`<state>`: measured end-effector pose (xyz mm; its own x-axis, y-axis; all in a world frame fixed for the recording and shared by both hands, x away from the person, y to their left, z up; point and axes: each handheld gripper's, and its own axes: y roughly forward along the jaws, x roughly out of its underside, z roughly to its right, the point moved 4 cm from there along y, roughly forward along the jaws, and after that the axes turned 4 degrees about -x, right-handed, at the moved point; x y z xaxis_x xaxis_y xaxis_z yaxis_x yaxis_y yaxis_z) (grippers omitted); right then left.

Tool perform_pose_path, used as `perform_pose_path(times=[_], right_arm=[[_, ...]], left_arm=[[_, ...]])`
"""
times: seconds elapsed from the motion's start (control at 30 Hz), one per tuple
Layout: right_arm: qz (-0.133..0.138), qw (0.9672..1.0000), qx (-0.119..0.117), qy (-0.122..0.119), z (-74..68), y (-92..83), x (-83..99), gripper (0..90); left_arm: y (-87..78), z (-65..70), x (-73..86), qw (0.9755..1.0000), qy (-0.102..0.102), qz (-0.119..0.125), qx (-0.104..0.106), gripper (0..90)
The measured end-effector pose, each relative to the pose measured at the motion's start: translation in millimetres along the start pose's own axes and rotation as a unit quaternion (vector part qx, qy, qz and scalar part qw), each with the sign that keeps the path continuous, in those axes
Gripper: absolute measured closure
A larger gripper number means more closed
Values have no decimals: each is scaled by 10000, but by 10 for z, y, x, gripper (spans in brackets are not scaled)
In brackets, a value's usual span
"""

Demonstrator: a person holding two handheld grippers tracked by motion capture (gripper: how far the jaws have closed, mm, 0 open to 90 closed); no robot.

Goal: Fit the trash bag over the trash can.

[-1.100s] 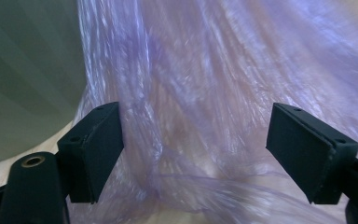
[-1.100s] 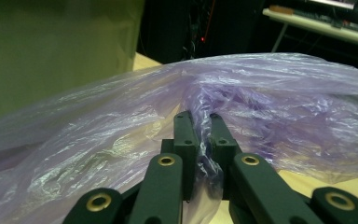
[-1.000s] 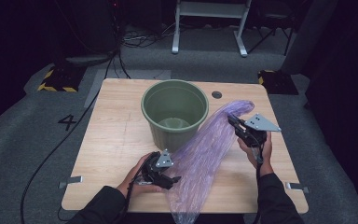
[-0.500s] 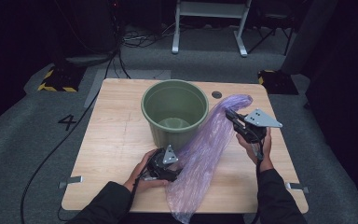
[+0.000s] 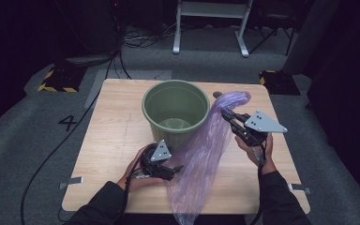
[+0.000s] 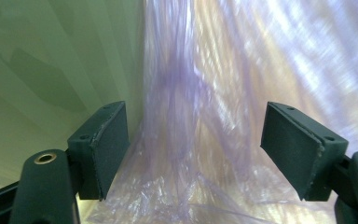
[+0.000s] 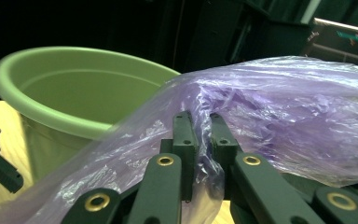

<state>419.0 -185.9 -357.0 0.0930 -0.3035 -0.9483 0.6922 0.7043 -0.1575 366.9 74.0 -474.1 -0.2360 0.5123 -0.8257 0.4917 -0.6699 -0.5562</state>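
Lining of the green bin (image 5: 175, 108) with the purple plastic bag (image 5: 205, 150) in hand — judged early stage. Bag gripped and lifted at one end, not yet opened, not yet over the rim; bin interior bare, pale bottom visible. Left to do, by estimate: find and spread the bag mouth, drop the body inside, fold the edge over the rim.

Right gripper (image 5: 228, 117): clenched on a fold of film near the bag's far end, jaws pressed together with plastic pinched between them in the right gripper view (image 7: 200, 126). That end held up beside the bin's right rim, bunched and rounded past the jaw tips.

Left gripper (image 5: 174, 168): jaws apart, just been opening. In the left gripper view, film hangs in the gap (image 6: 196, 154) with both pads standing clear of it — released, nothing grasped. Bin wall close on the left of that view.

Bag position: draped in a long twisted band from the right gripper down across the tabletop, past the left gripper, tail hanging over the near table edge.

Surface: light wooden table (image 5: 112, 136), plain grain, small dark round spot near the far edge behind the bag. Metal brackets at the near corners.

Room: dark, grey carpet, a "4" marked on the floor at left, black cables, yellow-black striped block, white metal frame legs at the back.
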Motion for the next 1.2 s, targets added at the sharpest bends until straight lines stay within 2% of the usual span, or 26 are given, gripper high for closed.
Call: perform_pose_path(times=[0.2, 0.37, 0.53, 0.63, 0.7, 0.77, 0.83, 0.93, 1.1, 1.2], right_arm=[[101, 9996, -172, -187, -87, 24, -124, 846], [148, 9990, -297, -297, -144, 63, -214, 846], [137, 9979, -461, -440, -228, 143, -278, 846], [113, 9966, -560, -591, -280, 198, -319, 846], [31, 9957, -544, -753, -312, 237, -335, 846], [21, 9950, -606, -791, -339, 269, -349, 846], [24, 9943, -671, -824, -368, 293, -363, 846], [77, 9933, -805, -831, -422, 314, -388, 846], [221, 9903, -1089, -839, -517, 316, -453, 846], [314, 9882, -1259, -820, -564, 312, -495, 845]], left_arm=[[-201, 45, -147, 9993, -9, 375, 46, 218], [-297, 97, -265, 9978, -23, 629, 187, 210], [-297, 183, -362, 9971, 39, 712, 253, 198], [-295, 222, -419, 9971, 107, 721, 231, 194], [-313, 250, -474, 9968, 166, 758, 216, 197], [-326, 270, -532, 9962, 170, 816, 237, 195], [-302, 281, -576, 9964, 155, 817, 189, 196], [-209, 275, -592, 9978, 149, 646, -21, 206], [-123, 266, -589, 9980, 115, 594, -204, 226], [-81, 241, -577, 9981, 81, 495, -365, 281]])
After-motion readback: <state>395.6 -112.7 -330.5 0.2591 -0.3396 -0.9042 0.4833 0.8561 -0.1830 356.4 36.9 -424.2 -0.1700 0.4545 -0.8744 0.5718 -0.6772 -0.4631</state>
